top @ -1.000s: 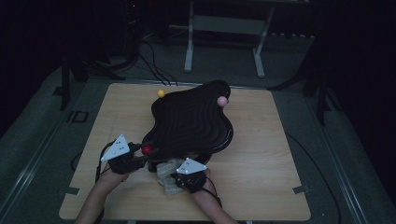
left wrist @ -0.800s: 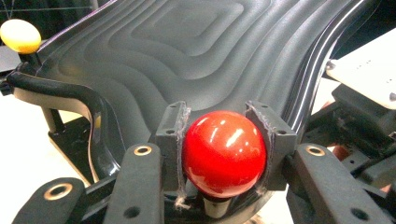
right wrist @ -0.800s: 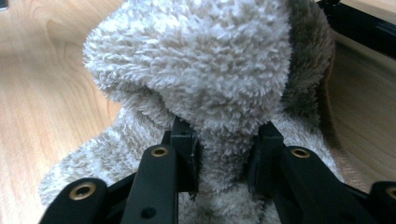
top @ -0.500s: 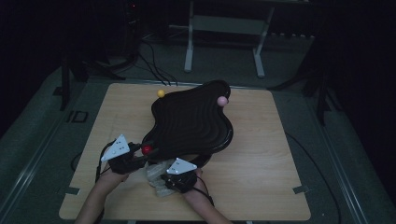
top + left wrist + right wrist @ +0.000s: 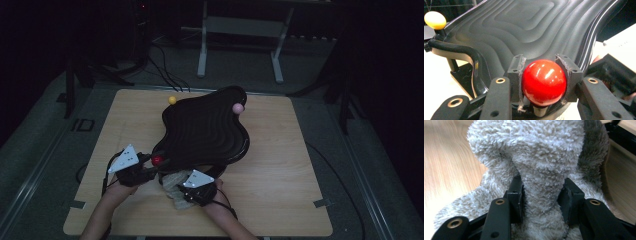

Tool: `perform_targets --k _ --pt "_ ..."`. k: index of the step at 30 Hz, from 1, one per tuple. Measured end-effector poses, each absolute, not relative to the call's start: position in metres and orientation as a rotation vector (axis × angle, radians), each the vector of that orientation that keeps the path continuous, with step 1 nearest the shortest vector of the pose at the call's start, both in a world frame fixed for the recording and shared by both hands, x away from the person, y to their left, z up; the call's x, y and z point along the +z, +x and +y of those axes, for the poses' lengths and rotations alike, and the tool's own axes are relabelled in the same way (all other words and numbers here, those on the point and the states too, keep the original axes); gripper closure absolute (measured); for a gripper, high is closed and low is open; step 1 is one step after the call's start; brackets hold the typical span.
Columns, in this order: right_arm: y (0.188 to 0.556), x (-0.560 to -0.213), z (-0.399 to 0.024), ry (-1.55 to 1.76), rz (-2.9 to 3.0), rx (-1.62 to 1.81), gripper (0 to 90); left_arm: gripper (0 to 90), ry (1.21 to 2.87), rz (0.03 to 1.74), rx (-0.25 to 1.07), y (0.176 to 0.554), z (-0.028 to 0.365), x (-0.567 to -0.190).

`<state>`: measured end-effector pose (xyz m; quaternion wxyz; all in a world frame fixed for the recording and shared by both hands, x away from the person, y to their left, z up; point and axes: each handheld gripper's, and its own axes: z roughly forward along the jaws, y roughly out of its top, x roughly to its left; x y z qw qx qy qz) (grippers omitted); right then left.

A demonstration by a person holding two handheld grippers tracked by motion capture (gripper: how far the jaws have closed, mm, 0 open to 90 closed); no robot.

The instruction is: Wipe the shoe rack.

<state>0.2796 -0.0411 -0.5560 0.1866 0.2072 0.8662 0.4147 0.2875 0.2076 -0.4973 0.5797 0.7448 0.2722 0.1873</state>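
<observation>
On the wooden table (image 5: 280,165) stand one black wavy tray (image 5: 205,130) with three ball knobs, red, yellow and pink, and one fleecy cloth (image 5: 541,157). Left gripper (image 5: 543,82) is clamped on the red knob (image 5: 544,81) at the tray's near edge. Right gripper (image 5: 541,200) has just been reopening, its pads pressing a fold of cloth lying just before the tray.

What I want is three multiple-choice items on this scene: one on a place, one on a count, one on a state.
1. Where does the fluffy cloth lie?
A. on the table, at the black tray's near edge
B. on top of the tray
C. on the floor
2. How many ball knobs does the tray carry?
A. one
B. three
C. five
3. The left hand-held gripper is:
A. open over bare table
B. shut on the red ball
C. shut on a cable
Answers:
1. A, the high view shows it there.
2. B, yellow, pink and red.
3. B, its pads press the ball's sides.
</observation>
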Motion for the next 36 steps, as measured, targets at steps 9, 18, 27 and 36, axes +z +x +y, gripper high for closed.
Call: perform_targets --k 9,18,27,36 --pt "0.283 -0.554 -0.073 0.613 2.446 1.159 59.1 59.9 1.729 0.631 0.424 0.288 0.209 -0.499" --pt "0.286 -0.554 -0.107 0.663 2.424 1.123 59.5 59.9 1.725 0.623 0.426 0.288 0.209 -0.499" --pt "0.297 -0.557 -0.148 0.812 2.397 1.124 63.9 59.9 1.724 0.625 0.423 0.289 0.209 -0.499" --pt "0.320 -0.536 -0.166 0.960 2.291 1.146 66.9 59.9 1.721 0.626 0.422 0.289 0.209 -0.499"
